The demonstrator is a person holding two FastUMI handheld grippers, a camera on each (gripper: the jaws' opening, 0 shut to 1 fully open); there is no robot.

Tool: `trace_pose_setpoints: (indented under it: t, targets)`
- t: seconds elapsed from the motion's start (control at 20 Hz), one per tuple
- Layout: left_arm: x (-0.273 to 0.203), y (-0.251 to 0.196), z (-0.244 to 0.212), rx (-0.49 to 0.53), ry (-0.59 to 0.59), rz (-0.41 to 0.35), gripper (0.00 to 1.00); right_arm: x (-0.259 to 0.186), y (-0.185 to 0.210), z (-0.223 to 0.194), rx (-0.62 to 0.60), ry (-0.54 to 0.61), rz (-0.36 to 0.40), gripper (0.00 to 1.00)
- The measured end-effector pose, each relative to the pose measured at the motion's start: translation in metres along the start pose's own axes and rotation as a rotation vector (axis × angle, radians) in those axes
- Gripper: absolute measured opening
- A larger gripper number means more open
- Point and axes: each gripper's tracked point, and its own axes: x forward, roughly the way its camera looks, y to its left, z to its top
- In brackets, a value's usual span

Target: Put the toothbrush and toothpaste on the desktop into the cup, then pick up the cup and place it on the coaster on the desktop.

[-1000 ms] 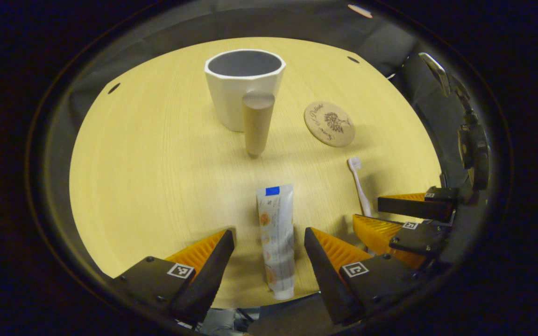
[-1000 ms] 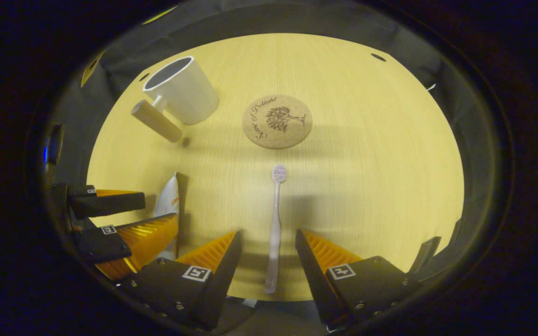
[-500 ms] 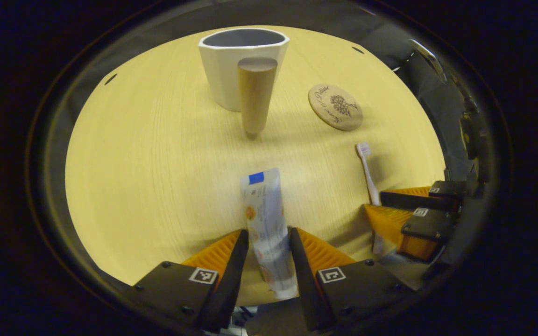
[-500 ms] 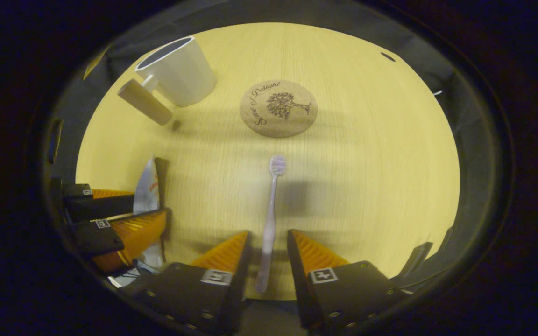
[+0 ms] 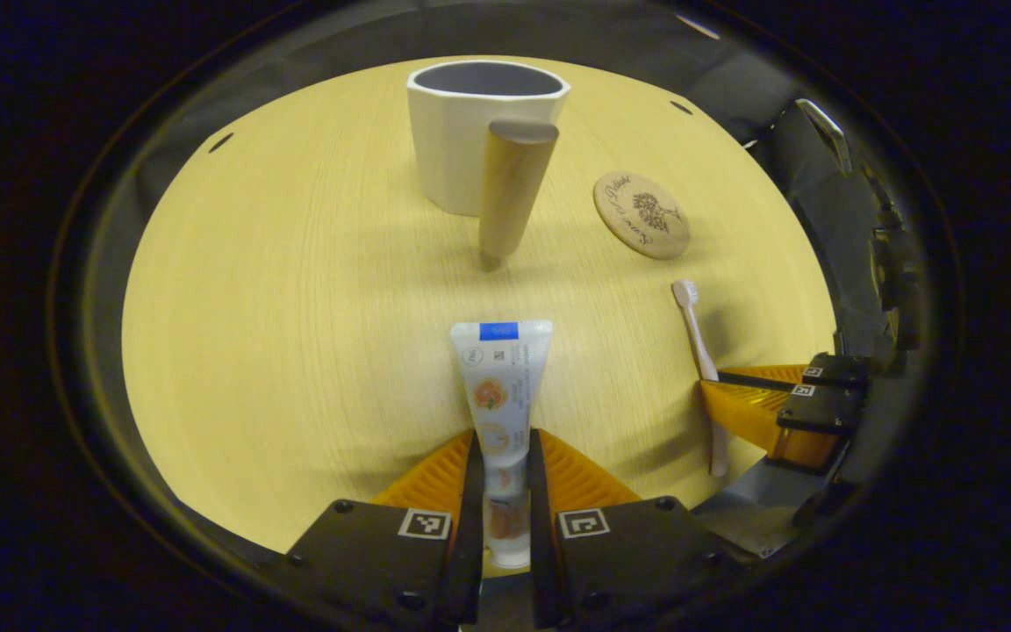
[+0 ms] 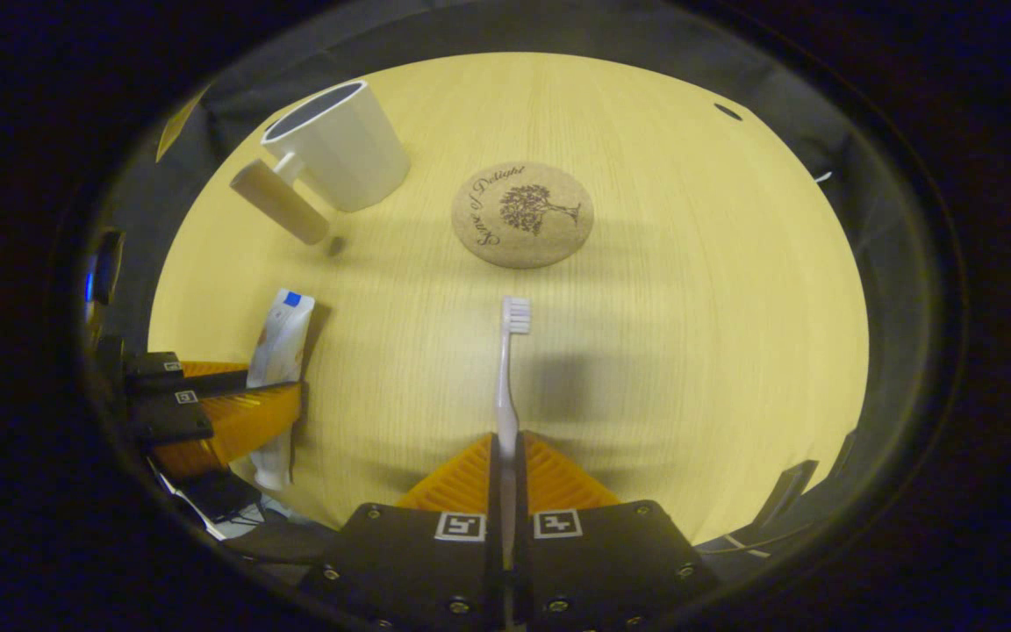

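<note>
**Both grips made, the cup lay ahead**

We had the left gripper (image 5: 502, 456) pinching the toothpaste tube (image 5: 499, 386) near its cap end, both fingers pressed on its sides, the tube's long axis running straight out from the fingers toward the cup. The right gripper (image 6: 505, 452) was pinched on the toothbrush (image 6: 505, 386) low on its handle, bristles pointing forward toward the cork coaster (image 6: 523, 213). We could not tell whether either had left the wooden desktop (image 5: 295, 290).

Beyond the tube stood the white faceted cup (image 5: 462, 123), upright and empty, its wooden peg handle (image 5: 512, 189) facing us. We judged the left hand nearer and squarely in line; the right would need to swing left. The coaster lay bare, beside the cup.
</note>
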Motion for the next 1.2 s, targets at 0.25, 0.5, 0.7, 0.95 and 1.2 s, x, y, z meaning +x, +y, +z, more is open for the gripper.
trace_pose_setpoints:
  t: [0.25,0.5,0.7,0.95,1.2]
  targets:
    - [-0.005,0.001,0.006,-0.037,-0.112,-0.05,0.19,-0.002,0.004,0.007,-0.067,-0.123,0.011,0.02]
    - [-0.023,0.013,0.014,-0.072,-0.234,-0.054,0.19,-0.016,0.005,0.02,-0.034,-0.227,0.025,0.02]
    - [-0.038,0.029,0.025,-0.084,-0.317,-0.05,0.19,-0.033,0.005,0.033,0.009,-0.301,0.028,0.02]
    - [-0.063,0.043,0.049,-0.115,-0.427,-0.048,0.19,-0.053,0.015,0.053,0.04,-0.391,0.059,0.02]
    - [-0.107,0.061,0.097,-0.143,-0.647,-0.046,0.19,-0.077,0.024,0.077,0.036,-0.511,0.081,0.02]
